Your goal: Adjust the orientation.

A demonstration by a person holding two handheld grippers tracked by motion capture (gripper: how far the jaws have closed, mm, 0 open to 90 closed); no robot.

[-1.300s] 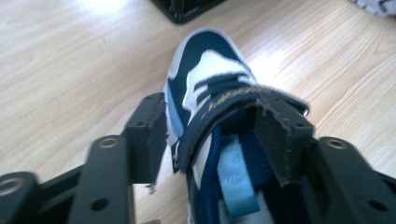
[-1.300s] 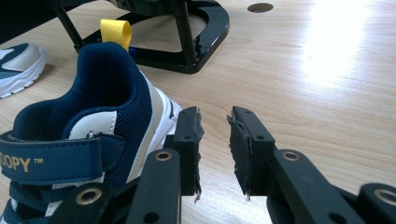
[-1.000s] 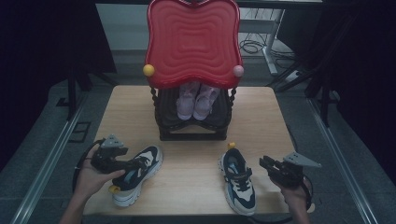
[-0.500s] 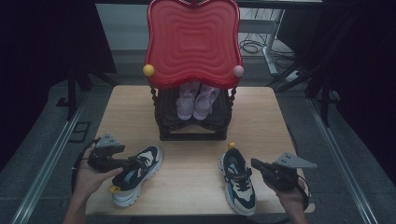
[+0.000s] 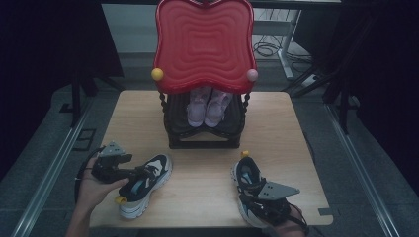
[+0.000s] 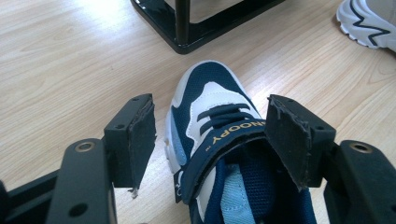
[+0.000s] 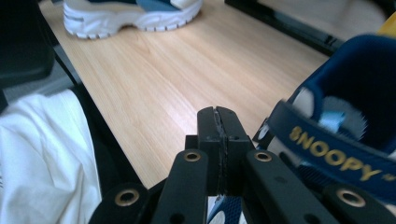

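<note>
Two navy, white and light-blue sneakers lie on the wooden table. My left gripper is open and straddles the collar of the left sneaker. In the left gripper view its jaws flank the strap of this sneaker, the left pad standing clear of it. My right gripper hovers over the right sneaker at the front edge. In the right gripper view its jaws are shut pad to pad with nothing between them, just left of that sneaker's strap.
A black rack under a red wavy panel stands at the table's middle back and holds a pair of pink shoes. The table's front edge and the person's white sleeve lie close to my right gripper.
My right gripper has closed its jaws and moved left from the table's right edge to above the right sneaker. The left gripper has stayed at the left sneaker.
</note>
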